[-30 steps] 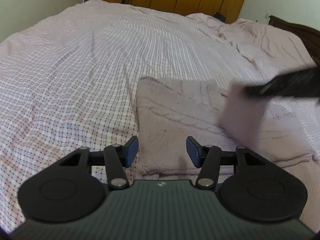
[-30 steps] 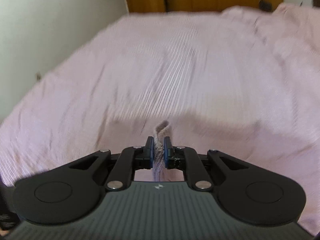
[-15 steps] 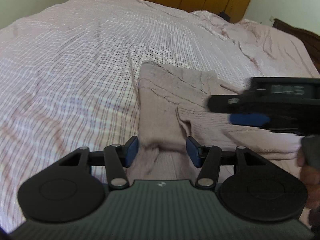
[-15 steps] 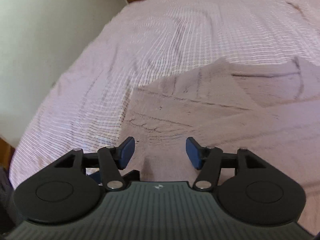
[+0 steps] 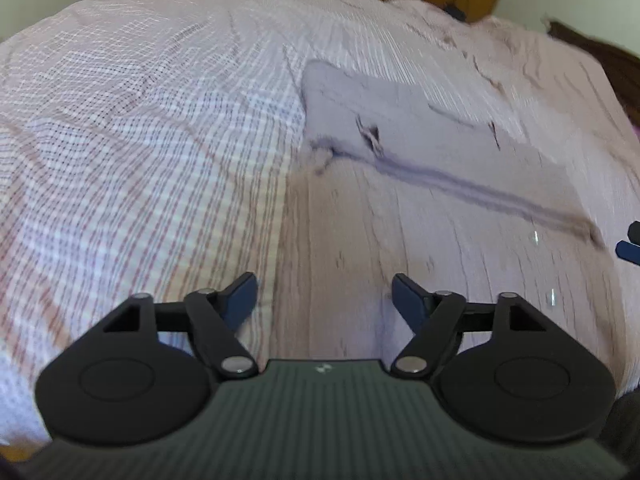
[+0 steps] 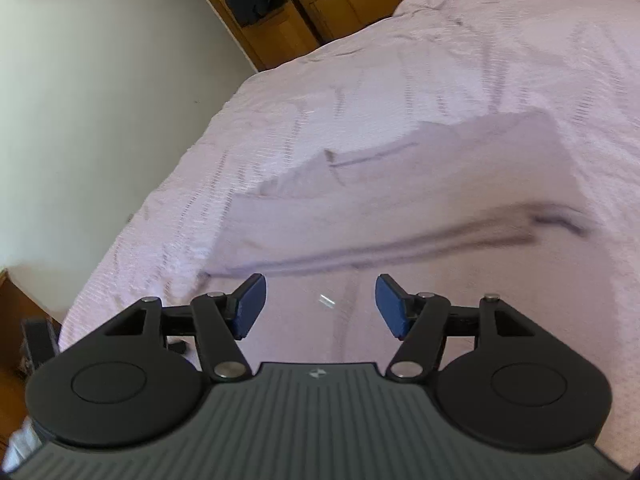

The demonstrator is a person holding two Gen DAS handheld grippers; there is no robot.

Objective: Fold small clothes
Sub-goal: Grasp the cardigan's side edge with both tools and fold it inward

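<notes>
A small pale pink knitted garment (image 5: 400,200) lies flat on the bed, with one part folded over the rest along a dark crease. It also shows in the right wrist view (image 6: 420,200). My left gripper (image 5: 324,300) is open and empty, close above the garment's near left edge. My right gripper (image 6: 318,306) is open and empty, low over the garment's near part. A tip of the right gripper (image 5: 630,246) shows at the right edge of the left wrist view.
The bed is covered with a pink checked sheet (image 5: 140,140). Rumpled bedding (image 5: 520,52) lies at the far right. Wooden wardrobes (image 6: 280,12) stand behind the bed, a white wall (image 6: 100,100) to the left, and a dark headboard (image 5: 600,52) at far right.
My right gripper let go of the garment's fold, opened and drew back to the right. My left gripper moved forward and lower over the garment's near edge, still open.
</notes>
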